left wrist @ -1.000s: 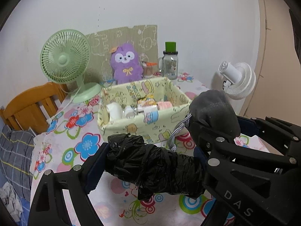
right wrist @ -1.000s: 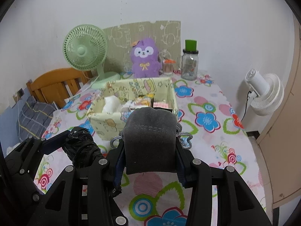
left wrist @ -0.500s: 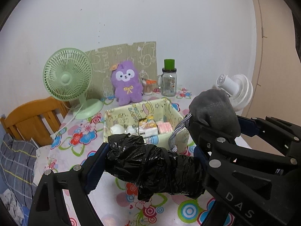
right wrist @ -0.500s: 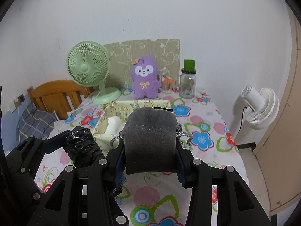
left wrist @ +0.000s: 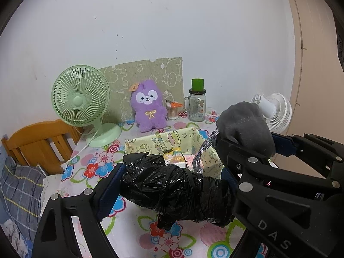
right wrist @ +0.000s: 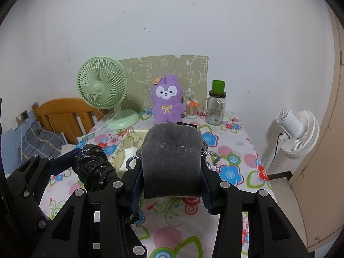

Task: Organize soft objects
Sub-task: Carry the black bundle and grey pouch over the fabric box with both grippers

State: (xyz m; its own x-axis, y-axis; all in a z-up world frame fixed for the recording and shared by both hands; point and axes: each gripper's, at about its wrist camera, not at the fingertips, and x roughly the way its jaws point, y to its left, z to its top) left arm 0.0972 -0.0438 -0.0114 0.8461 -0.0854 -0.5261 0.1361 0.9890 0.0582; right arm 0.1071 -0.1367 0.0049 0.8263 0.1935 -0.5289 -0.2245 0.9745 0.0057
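Note:
My left gripper [left wrist: 172,191] is shut on a crumpled black plastic bag bundle [left wrist: 172,189], held above the flowered tablecloth; the bundle also shows in the right wrist view [right wrist: 94,169]. My right gripper [right wrist: 172,165] is shut on a grey drawstring pouch [right wrist: 172,157], seen too in the left wrist view [left wrist: 245,126], with its cord [left wrist: 204,150] hanging down. Both are held side by side in front of a pale green fabric basket [left wrist: 172,139] that holds small packets. A purple plush toy [left wrist: 148,105] stands behind the basket.
A green desk fan [left wrist: 81,99] stands at the back left, a glass jar with a green lid [left wrist: 196,105] at the back right. A white fan [right wrist: 298,129] stands off the table's right side. A wooden headboard [left wrist: 36,139] and bedding lie left.
Both grippers have risen and pulled back from the basket, holding their loads. The basket now looks smaller and lower in both views.

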